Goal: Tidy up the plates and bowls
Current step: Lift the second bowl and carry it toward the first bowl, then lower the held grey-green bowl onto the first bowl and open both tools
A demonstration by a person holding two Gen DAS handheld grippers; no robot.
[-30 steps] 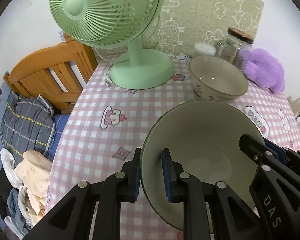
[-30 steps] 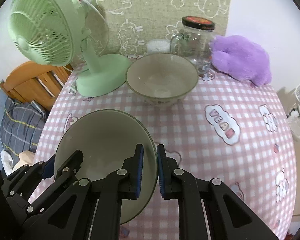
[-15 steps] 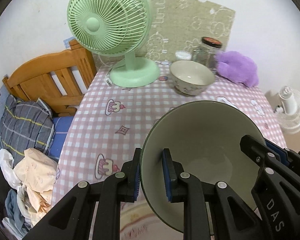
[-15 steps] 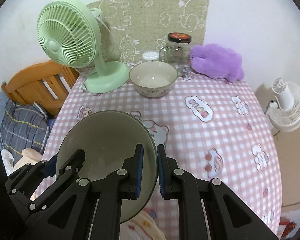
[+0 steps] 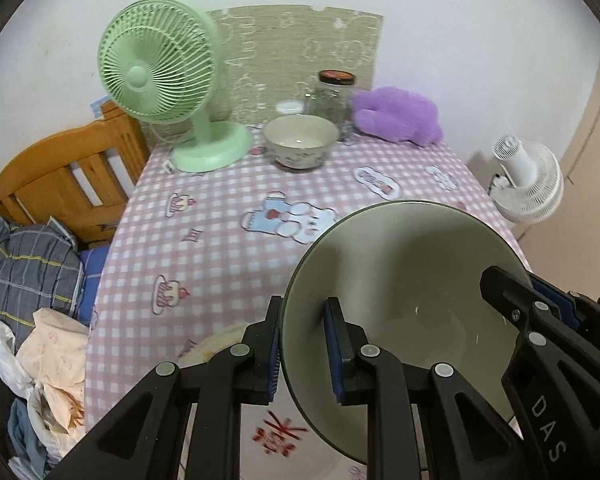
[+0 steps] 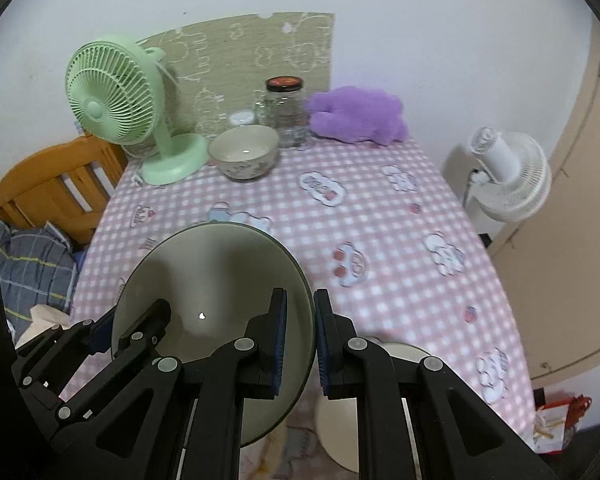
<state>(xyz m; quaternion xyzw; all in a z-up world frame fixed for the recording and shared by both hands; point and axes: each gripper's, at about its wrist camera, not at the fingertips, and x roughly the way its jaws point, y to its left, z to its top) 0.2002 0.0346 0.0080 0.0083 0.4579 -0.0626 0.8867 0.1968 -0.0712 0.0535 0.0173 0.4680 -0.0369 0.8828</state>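
Both grippers hold one large grey-green bowl (image 5: 412, 280) by its rim, lifted above the near end of the pink checked table (image 5: 228, 208). My left gripper (image 5: 302, 344) is shut on the bowl's left rim. My right gripper (image 6: 300, 340) is shut on the bowl's right rim; the bowl (image 6: 216, 292) fills the lower left of the right wrist view. A smaller patterned bowl (image 5: 301, 141) stands at the far end of the table, also in the right wrist view (image 6: 244, 156). A pale plate (image 6: 340, 412) lies below the bowl, partly hidden.
A green desk fan (image 5: 168, 80) stands at the far left of the table. A glass jar (image 5: 334, 100) and a purple plush (image 5: 398, 114) sit by the wall. A wooden bed frame (image 5: 60, 176) with clothes is left, a white fan (image 5: 528, 184) right.
Both grippers have pulled back and up with the large bowl, away from the small bowl and the fan. Far more of the table shows now. Both grips are unchanged.
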